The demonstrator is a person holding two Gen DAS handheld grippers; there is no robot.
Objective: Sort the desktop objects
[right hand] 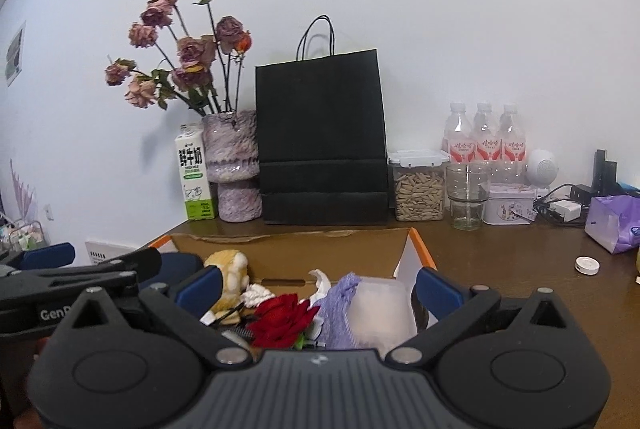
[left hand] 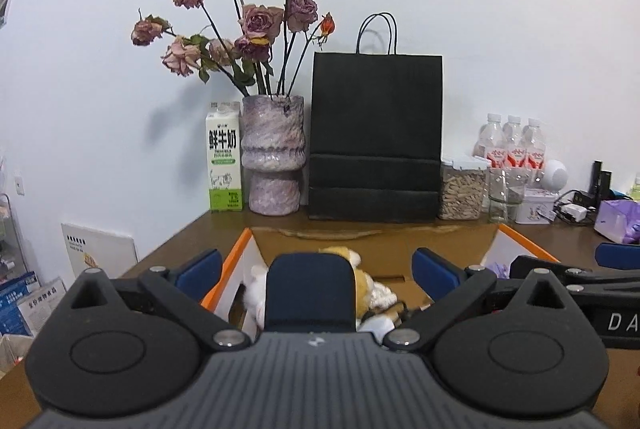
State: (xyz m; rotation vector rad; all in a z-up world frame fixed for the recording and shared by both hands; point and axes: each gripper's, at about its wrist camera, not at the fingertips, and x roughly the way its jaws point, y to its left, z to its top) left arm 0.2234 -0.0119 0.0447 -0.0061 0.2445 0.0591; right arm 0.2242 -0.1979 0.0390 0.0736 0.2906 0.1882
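Note:
An open cardboard box (left hand: pixel 400 241) with orange-edged flaps sits on the brown desk just ahead of both grippers. Inside it lie a yellow-and-white plush toy (right hand: pixel 232 269), a red fabric rose (right hand: pixel 282 321), a purple cloth (right hand: pixel 340 309) and a translucent white container (right hand: pixel 380 309). My left gripper (left hand: pixel 318 269) is open over the box's left half. A dark blue rounded item (left hand: pixel 312 293) stands between its blue pads (left hand: pixel 200 269), touching neither. Over the right half my right gripper (right hand: pixel 319 289) is open with nothing gripped. The left gripper (right hand: pixel 116 261) shows beside it.
Against the back wall stand a milk carton (left hand: pixel 224 165), a purple vase of dried roses (left hand: pixel 274 157), a black paper bag (left hand: pixel 376 137), a jar of seeds (right hand: pixel 419 189), a glass (right hand: pixel 468 197), three bottles (right hand: pixel 484 137) and a tin (right hand: pixel 508 207). A purple pack (right hand: pixel 612 221) and a white cap (right hand: pixel 587 264) lie right.

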